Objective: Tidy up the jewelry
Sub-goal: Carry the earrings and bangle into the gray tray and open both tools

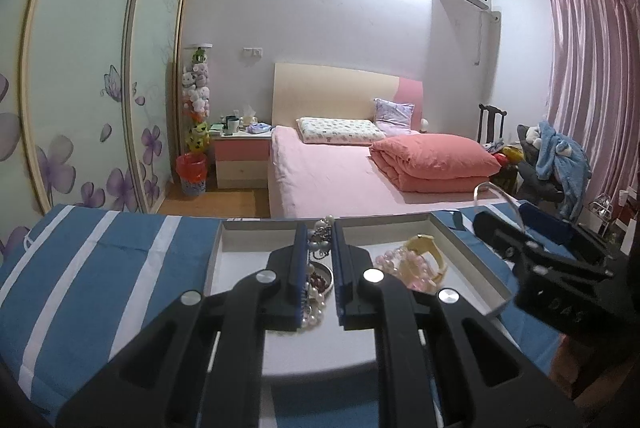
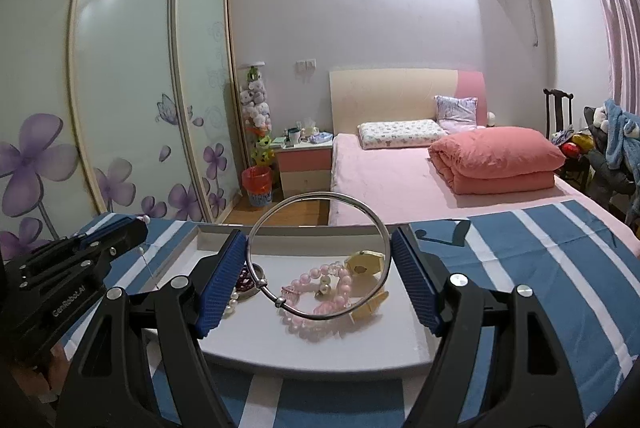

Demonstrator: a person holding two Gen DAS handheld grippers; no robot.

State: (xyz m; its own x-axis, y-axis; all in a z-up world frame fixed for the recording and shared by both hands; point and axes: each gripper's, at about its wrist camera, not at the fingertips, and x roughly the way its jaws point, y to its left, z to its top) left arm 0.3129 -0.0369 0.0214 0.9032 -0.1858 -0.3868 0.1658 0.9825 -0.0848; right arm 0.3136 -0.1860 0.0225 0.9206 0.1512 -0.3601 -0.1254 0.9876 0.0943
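Note:
A white shallow tray [image 1: 476, 260] [image 2: 360, 344] lies on a blue-and-white striped cloth. In it lie a pink bead bracelet [image 2: 320, 292] [image 1: 400, 264], a yellow watch [image 2: 364, 262] [image 1: 424, 246] and a small round dish with dark red beads [image 1: 322, 278]. My left gripper [image 1: 321, 232] is shut on a white pearl necklace [image 1: 320, 240], which hangs between the pads down to the tray. My right gripper [image 2: 320, 248] is shut on a large silver bangle [image 2: 320, 198] held upright across the pads above the tray. The right gripper also shows in the left wrist view [image 1: 532, 248].
The striped cloth [image 1: 100, 268] [image 2: 540, 260] covers the surface around the tray. Behind it stand a pink bed [image 2: 400, 180], a wardrobe with flower-print sliding doors [image 2: 120, 88], a nightstand [image 2: 306, 164] and a red bin [image 2: 258, 184]. A cluttered chair [image 1: 548, 156] stands at the right.

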